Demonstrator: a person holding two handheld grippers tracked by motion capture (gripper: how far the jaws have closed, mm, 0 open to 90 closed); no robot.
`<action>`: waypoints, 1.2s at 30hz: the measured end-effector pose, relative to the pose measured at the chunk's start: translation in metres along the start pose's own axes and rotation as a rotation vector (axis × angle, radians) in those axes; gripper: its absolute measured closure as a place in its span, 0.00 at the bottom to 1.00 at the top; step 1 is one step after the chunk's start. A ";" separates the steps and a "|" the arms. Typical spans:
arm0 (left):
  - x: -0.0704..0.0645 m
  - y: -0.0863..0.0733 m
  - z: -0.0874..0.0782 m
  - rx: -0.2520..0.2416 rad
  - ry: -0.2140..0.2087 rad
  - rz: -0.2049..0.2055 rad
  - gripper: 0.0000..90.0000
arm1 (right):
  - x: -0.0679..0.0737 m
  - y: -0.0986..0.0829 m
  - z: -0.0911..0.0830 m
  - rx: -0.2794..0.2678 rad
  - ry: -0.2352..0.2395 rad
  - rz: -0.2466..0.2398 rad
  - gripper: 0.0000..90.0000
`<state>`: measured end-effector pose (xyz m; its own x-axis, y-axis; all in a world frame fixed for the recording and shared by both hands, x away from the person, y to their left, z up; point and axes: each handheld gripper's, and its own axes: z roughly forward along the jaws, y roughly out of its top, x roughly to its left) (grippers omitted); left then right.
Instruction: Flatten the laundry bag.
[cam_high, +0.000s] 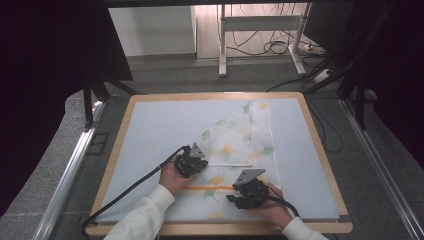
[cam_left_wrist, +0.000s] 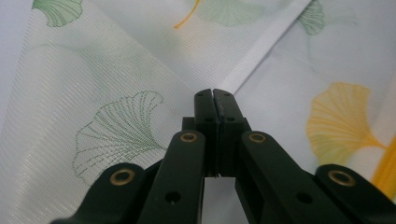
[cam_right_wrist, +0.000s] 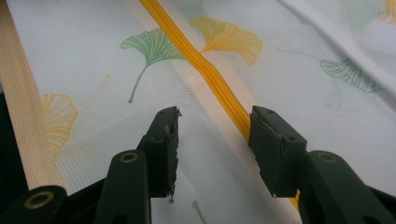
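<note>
on the blue mat (cam_high: 160, 130) the ginkgo-print mesh bag (cam_high: 240, 145) lies partly folded, the left gripper (cam_high: 190, 162) clenched at its folded corner while the right gripper (cam_high: 248, 192) hovers released astride the orange zipper (cam_right_wrist: 205, 70) (mid-fold, i judge), needing next a pinch near that zipper.

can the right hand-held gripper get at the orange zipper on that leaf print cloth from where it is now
Probably yes. The right hand-held gripper hangs open just over the orange zipper, which runs bare between its jaws across the leaf-print cloth; nothing lies in the way.
</note>
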<state>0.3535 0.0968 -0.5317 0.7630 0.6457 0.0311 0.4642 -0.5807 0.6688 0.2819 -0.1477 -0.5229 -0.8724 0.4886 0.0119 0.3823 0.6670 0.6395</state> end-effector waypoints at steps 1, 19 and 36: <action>0.000 0.000 0.000 0.000 0.000 0.000 1.00 | 0.000 0.000 0.000 0.000 0.000 0.000 0.58; 0.051 0.001 0.005 -0.005 0.101 -0.079 1.00 | -0.001 -0.001 0.000 -0.008 0.007 0.003 0.58; 0.095 -0.014 -0.003 -0.024 0.141 -0.188 1.00 | -0.001 -0.001 0.000 -0.007 0.003 -0.004 0.58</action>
<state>0.4185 0.1681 -0.5358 0.5925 0.8056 0.0066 0.5801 -0.4323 0.6904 0.2823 -0.1484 -0.5233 -0.8748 0.4843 0.0121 0.3770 0.6648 0.6449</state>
